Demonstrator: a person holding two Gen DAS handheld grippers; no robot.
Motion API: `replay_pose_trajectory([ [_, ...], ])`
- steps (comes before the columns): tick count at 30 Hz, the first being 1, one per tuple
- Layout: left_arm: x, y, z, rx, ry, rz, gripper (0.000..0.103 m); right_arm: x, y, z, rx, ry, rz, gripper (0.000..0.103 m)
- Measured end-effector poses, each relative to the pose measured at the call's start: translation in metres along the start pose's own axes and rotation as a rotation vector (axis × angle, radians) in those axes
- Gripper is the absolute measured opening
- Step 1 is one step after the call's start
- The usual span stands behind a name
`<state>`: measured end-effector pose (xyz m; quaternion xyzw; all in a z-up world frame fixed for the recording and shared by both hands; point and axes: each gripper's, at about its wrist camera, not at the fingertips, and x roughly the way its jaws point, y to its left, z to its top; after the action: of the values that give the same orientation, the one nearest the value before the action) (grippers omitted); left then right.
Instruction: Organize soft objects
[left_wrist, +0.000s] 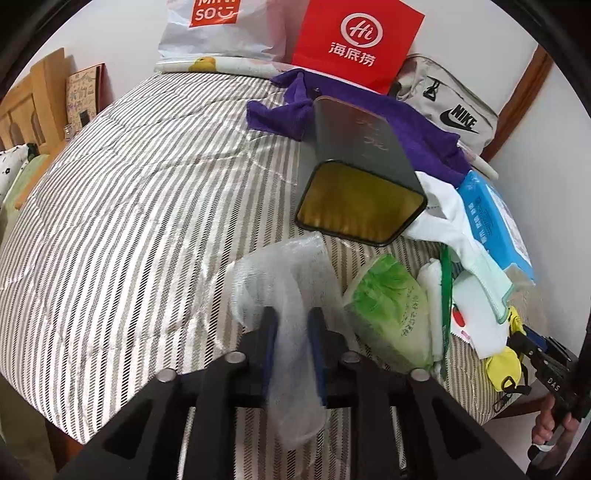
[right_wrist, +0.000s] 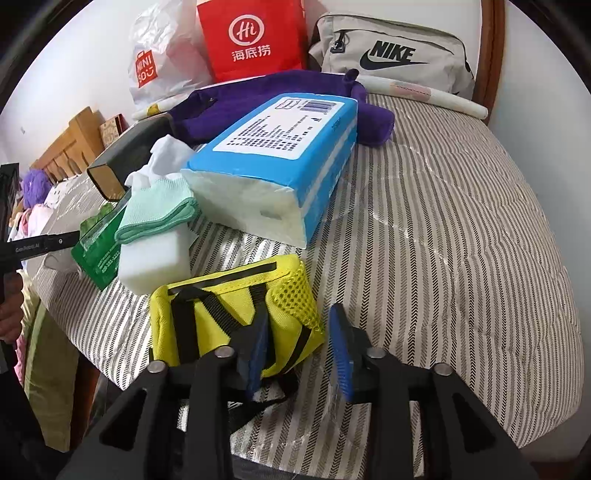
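**Left gripper clamped on bubble wrap, right spread at the yellow pouch**

I've got the left gripper (left_wrist: 292, 325) closed on a strip of bubble wrap (left_wrist: 284, 273), the blue pads pressing it from both sides; the sheet rises ahead of the fingers and hangs down behind them over the striped bedspread (left_wrist: 129, 206). Just ahead, a dark tin box (left_wrist: 354, 166) lies tipped on its side, gold-lined mouth facing me. To its right sits a green cabbage-print pack (left_wrist: 391, 306), then white cloths and a mint cloth (left_wrist: 484, 277) piled beside the blue tissue pack (left_wrist: 495, 221).

On my right wrist view, the right gripper (right_wrist: 301, 334) has its fingers apart. The left pad overlaps the yellow mesh pouch (right_wrist: 229, 314); the right pad is clear of it, over the bedspread. Behind the pouch sit a white sponge block (right_wrist: 155, 258), the tissue pack and a purple towel (right_wrist: 236, 96).
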<state>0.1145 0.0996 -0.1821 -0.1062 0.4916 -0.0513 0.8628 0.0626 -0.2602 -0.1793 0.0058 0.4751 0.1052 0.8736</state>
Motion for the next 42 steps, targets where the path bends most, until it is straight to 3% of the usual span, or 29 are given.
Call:
replay_pose_trajectory([
  [3, 0.001, -0.005, 0.001, 0.016, -0.021, -0.014, 0.036, 0.005, -0.002, 0.0, 0.005, -0.01, 0.011, 0.04],
  [5, 0.003, -0.009, 0.0, 0.04, -0.045, 0.01, 0.036, 0.006, 0.0, 0.0, -0.015, -0.022, 0.017, 0.037],
  [6, 0.003, -0.009, 0.0, 0.049, -0.052, 0.02, 0.036, 0.006, 0.001, 0.0, -0.021, -0.024, 0.029, 0.029],
  [7, 0.003, -0.01, -0.001, 0.055, -0.056, 0.028, 0.035, 0.006, 0.001, -0.001, -0.024, -0.028, 0.033, 0.029],
  [10, 0.002, -0.009, 0.001, 0.067, -0.056, 0.069, 0.011, 0.003, 0.0, -0.001, -0.013, -0.031, 0.042, 0.027],
  [12, -0.001, -0.004, 0.001, 0.05, -0.055, 0.049, 0.008, -0.002, -0.001, -0.001, -0.003, -0.033, 0.06, 0.027],
  [19, -0.025, -0.002, 0.005, 0.042, -0.088, 0.036, 0.008, -0.029, -0.001, 0.001, -0.001, -0.071, 0.066, 0.026],
  [30, -0.063, -0.014, 0.031, 0.042, -0.127, -0.019, 0.008, -0.079, -0.002, 0.022, -0.011, -0.17, 0.143, 0.026],
  [42, -0.072, -0.028, 0.087, 0.025, -0.144, -0.025, 0.008, -0.087, -0.008, 0.091, -0.039, -0.238, 0.165, 0.026],
])
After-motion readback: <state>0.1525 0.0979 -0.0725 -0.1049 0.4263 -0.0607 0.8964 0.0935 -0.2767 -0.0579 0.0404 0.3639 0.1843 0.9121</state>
